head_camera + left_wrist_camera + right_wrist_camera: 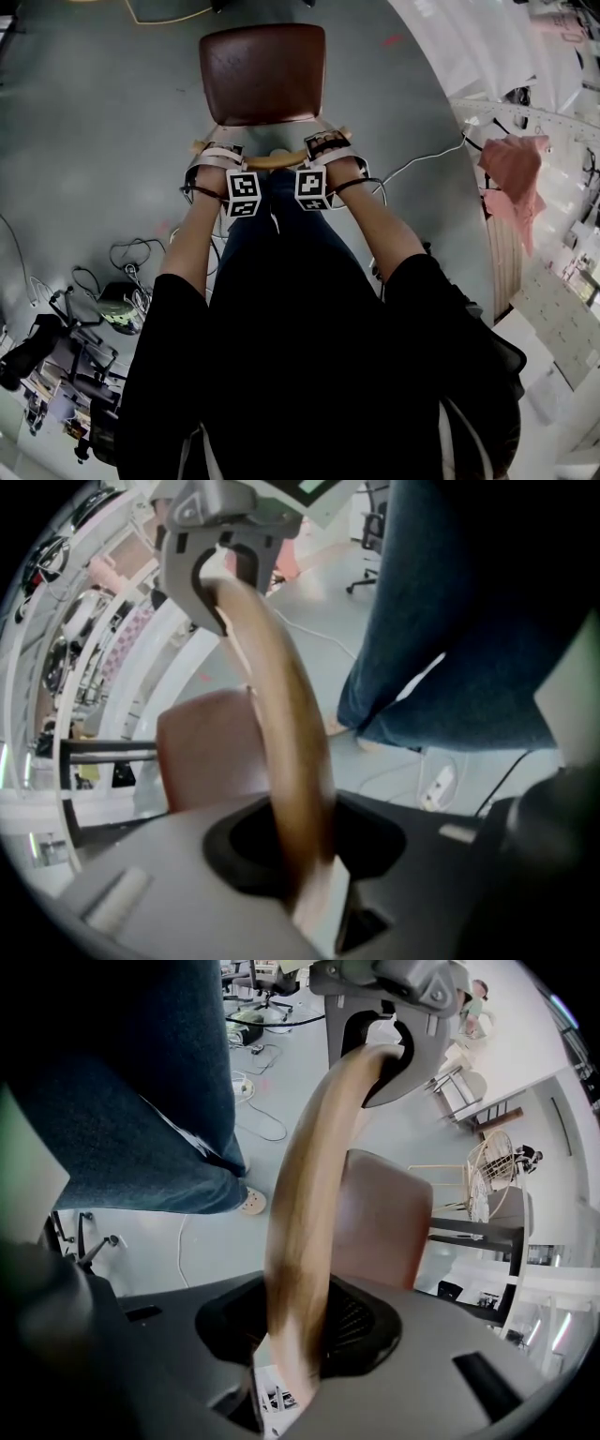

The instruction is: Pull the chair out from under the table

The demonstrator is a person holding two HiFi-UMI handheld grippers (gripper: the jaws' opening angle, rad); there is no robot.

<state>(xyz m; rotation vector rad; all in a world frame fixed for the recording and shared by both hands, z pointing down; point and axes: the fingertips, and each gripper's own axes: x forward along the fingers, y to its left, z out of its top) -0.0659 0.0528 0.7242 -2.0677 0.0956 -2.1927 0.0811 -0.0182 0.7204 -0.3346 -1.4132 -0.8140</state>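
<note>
In the head view the chair stands on the grey floor in front of me, with its brown seat [262, 73] fully in sight and its curved wooden back rail [275, 160] nearest me. My left gripper [217, 161] is shut on the rail's left part and my right gripper [330, 150] on its right part, both pointing down. The left gripper view has the rail [281, 714] running out from between that gripper's jaws [305, 855] to the right gripper [220, 555], above the seat [202, 747]. In the right gripper view the rail [309, 1204] leaves the jaws [295, 1335] toward the left gripper [384, 1016].
A white curved table [487, 47] lies to the right of the chair, with a pink cloth [516, 173] beyond it. Cables [136, 253] and dark office chairs [56, 361] crowd the floor at left. The person's jeans leg [450, 621] stands close behind the rail.
</note>
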